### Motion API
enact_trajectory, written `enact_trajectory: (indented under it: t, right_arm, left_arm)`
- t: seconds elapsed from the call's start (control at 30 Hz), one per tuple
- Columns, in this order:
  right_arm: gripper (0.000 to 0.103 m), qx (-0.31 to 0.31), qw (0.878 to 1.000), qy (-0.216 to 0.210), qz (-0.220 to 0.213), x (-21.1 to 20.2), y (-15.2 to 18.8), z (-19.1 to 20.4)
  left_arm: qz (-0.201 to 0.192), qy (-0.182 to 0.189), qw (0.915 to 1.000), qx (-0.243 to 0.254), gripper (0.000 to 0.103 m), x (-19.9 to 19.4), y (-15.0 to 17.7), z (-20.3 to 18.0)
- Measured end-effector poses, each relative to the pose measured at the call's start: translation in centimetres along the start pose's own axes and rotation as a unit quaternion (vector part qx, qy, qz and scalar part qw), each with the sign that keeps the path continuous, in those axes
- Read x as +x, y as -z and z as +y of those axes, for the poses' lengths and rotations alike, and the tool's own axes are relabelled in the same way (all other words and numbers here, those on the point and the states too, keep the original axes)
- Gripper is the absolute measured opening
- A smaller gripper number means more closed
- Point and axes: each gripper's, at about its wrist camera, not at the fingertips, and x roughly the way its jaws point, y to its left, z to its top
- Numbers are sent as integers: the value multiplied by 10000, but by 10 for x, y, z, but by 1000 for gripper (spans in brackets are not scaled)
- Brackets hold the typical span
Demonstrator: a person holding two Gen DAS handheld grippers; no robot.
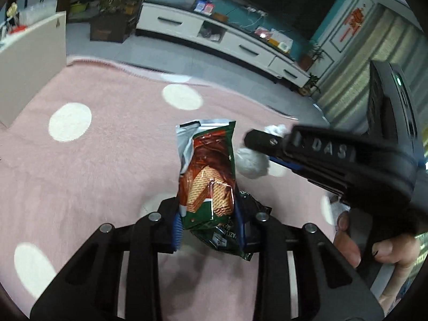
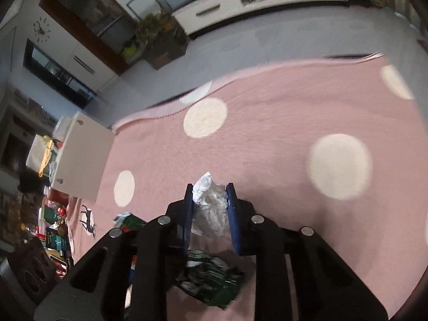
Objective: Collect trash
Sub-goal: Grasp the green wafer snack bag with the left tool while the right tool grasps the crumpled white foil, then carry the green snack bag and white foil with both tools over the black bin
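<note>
Both pickups are happening at once: the left gripper (image 1: 208, 224) is clamping the wafer wrapper (image 1: 207, 176), the right gripper (image 2: 210, 208), at its three o'clock, is pinching crumpled tissue (image 2: 210, 203) above the pink rug (image 2: 267, 139), so carrying both binward is looking next.

My right gripper (image 2: 209, 208) pinches a crumpled white tissue (image 2: 210, 208) between its blue pads (image 2: 233, 214), above a pink rug (image 2: 267, 133) dotted with cream circles. Below my jaws, a crinkled dark green wrapper (image 2: 211, 281) lies on the rug. At left, a white cabinet door (image 2: 83, 157) stands beside a cluttered heap of packets (image 2: 54, 227). Beyond the rug's edge, a potted plant (image 2: 160, 37) sits on grey floor near a long white TV console (image 2: 267, 2).
</note>
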Motion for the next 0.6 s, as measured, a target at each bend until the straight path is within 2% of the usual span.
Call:
enact_trajectory:
  t: [0.2,0.33,0.5,0.6]
  right_arm:
    - [25,-36,9949,458,-895,-110,48,-18]
    - [25,42,9885,648,-1363,-173,83,-29]
    - [25,148,9793,876,-1817,-233,132,-43]
    - [25,226,9759,883,-1982,-256,155,-52]
  left_arm:
    - [-340,32,9978,561,32,-65,26,-61]
    - [-405,175,9952,873,32,-100,53,-98]
    - [-455,273,9909,1237,32,-125,95,-132]
    - [-420,295,9893,1362,32,-133,118,-145]
